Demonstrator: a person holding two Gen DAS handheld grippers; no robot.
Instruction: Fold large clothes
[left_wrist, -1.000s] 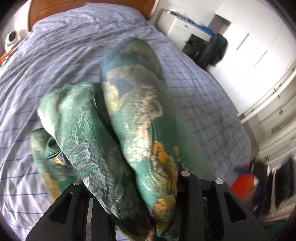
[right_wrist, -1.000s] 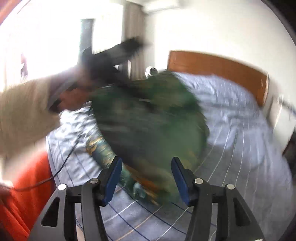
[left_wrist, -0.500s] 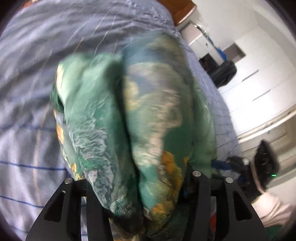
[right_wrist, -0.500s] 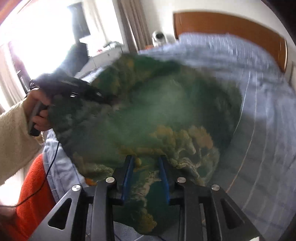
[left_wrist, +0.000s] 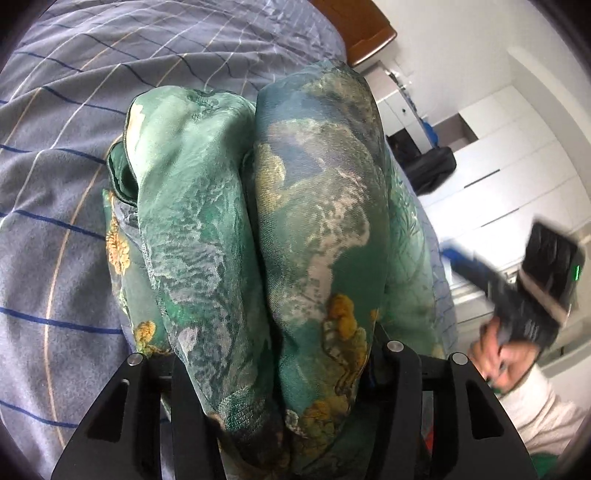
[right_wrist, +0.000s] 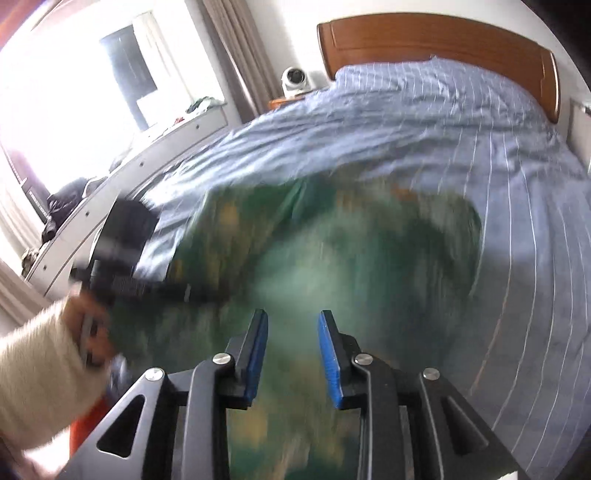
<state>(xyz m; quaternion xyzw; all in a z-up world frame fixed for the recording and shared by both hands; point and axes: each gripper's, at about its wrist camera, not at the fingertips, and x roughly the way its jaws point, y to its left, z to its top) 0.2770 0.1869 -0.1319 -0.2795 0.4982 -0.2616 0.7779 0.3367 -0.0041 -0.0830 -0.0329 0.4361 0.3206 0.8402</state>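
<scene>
A green patterned garment (left_wrist: 258, 221) lies bunched in two thick folds on the striped bed cover (left_wrist: 55, 184). My left gripper (left_wrist: 277, 350) is shut on those folds, which fill the gap and hide the pads. In the right wrist view the garment (right_wrist: 332, 240) is a blurred green spread over the bed. My right gripper (right_wrist: 291, 317), with blue pads (right_wrist: 330, 354), stands narrow with cloth between the fingers. The left gripper (right_wrist: 125, 236) shows at that view's left, held by a hand in a cream sleeve (right_wrist: 33, 369). The right gripper (left_wrist: 546, 280) appears blurred at the left wrist view's right edge.
A wooden headboard (right_wrist: 424, 37) closes the far end of the bed (right_wrist: 498, 147). A small white camera (right_wrist: 295, 77) sits on a nightstand. A white desk (right_wrist: 122, 173) runs along the window side. White wardrobes (left_wrist: 517, 166) and a black bag (left_wrist: 428, 170) stand on the other side.
My left gripper came down toward the bed and rolled, the bundle staying between its jaws. My right gripper went from open to shut on the garment and swept sideways.
</scene>
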